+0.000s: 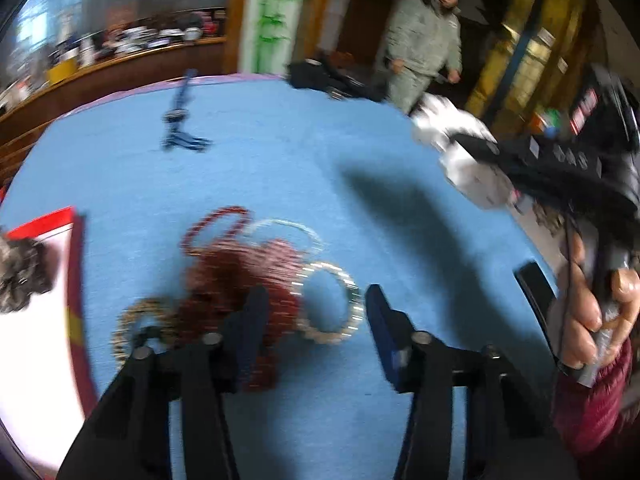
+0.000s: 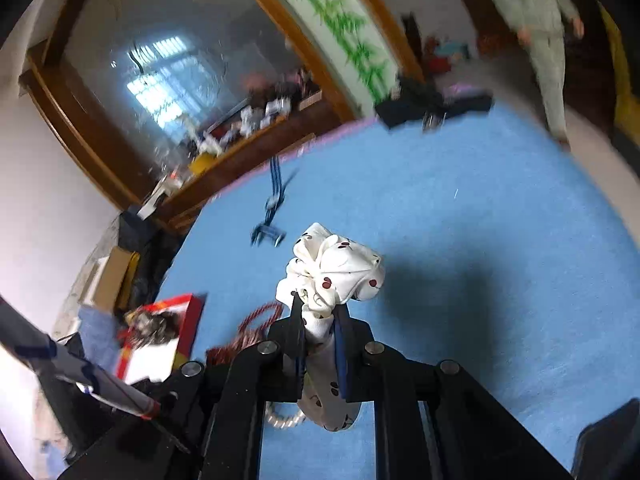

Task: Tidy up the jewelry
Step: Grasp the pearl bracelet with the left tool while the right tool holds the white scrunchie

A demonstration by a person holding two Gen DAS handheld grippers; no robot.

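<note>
My left gripper [image 1: 316, 308] is open and empty, low over a pile of jewelry on the blue cloth [image 1: 280, 152]: a dark red bead necklace [image 1: 248, 268], a pale bead bracelet [image 1: 332, 304], a thin silver chain [image 1: 288, 228] and a brown bead bracelet [image 1: 132, 328]. My right gripper [image 2: 318, 308] is shut on a white scrunchie with cherry print [image 2: 336, 268] and holds it above the cloth [image 2: 460, 220]. It shows at the right of the left wrist view [image 1: 444, 124]. A red-edged box [image 1: 40, 320] with a white inside holds a dark scrunchie [image 1: 20, 276].
A blue hair clip [image 1: 180, 120] lies far on the cloth. Dark items [image 1: 332, 76] sit at the table's far edge. A person in grey [image 1: 424, 44] stands beyond it. A wooden shelf [image 1: 120, 60] with clutter is at the back left.
</note>
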